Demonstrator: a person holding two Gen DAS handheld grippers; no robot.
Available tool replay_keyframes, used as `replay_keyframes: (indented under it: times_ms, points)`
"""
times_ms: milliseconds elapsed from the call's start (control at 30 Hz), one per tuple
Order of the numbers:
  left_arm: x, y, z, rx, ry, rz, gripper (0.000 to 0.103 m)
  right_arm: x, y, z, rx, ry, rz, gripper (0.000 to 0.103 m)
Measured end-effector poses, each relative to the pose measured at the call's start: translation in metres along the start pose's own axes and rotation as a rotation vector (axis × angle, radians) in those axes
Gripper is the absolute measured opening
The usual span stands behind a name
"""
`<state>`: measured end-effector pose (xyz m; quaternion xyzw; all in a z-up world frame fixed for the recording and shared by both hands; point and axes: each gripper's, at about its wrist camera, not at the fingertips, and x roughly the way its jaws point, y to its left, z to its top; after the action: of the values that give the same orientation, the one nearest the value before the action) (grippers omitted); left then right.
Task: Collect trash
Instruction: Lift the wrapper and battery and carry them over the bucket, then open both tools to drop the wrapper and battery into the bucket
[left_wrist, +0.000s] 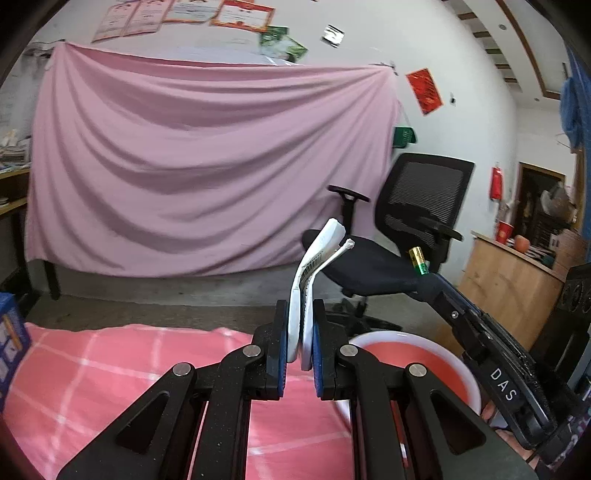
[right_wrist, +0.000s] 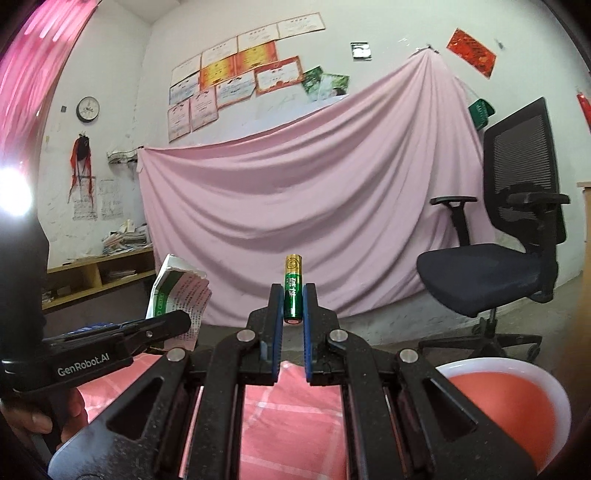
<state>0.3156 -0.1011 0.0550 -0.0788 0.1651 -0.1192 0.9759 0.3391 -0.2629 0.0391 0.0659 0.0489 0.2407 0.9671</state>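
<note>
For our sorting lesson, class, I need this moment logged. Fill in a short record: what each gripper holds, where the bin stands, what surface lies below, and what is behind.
left gripper: shut on a flattened white paper packet with printed text, held upright
right gripper: shut on a green and gold cylindrical battery, held upright
container: round bowl with white rim and red inside, to the right of both grippers, nothing seen inside
surface: pink checked cloth
background: pink draped sheet, black mesh office chair
</note>
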Motion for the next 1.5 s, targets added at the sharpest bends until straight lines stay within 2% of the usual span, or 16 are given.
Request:
replay_keyframes:
  times_ms: [200,400,533,767,1067,1267,1500]
  points:
    - [0.010,-0.030,0.000,0.025,-0.004,-0.069,0.009,-0.028,-0.028,0.003,0.016,-0.034,-0.074,0.029]
    - [0.020,-0.057,-0.002,0.041,0.011,-0.110,0.009,-0.047,-0.058,0.003,0.046,-0.023,-0.148,0.029]
    - [0.034,-0.074,-0.005,0.043,0.051,-0.134,0.009,-0.054,-0.078,0.001,0.077,0.009,-0.198,0.029]
    - [0.057,-0.095,-0.021,0.070,0.189,-0.184,0.009,-0.050,-0.107,-0.010,0.133,0.095,-0.265,0.029]
    - [0.075,-0.111,-0.031,0.078,0.285,-0.184,0.009,-0.043,-0.124,-0.021,0.186,0.187,-0.298,0.029]
    - [0.085,-0.113,-0.038,0.082,0.335,-0.173,0.019,-0.039,-0.134,-0.027,0.221,0.230,-0.313,0.030]
    - [0.089,-0.104,-0.049,0.051,0.369,-0.161,0.020,-0.037,-0.141,-0.029,0.236,0.251,-0.326,0.030]
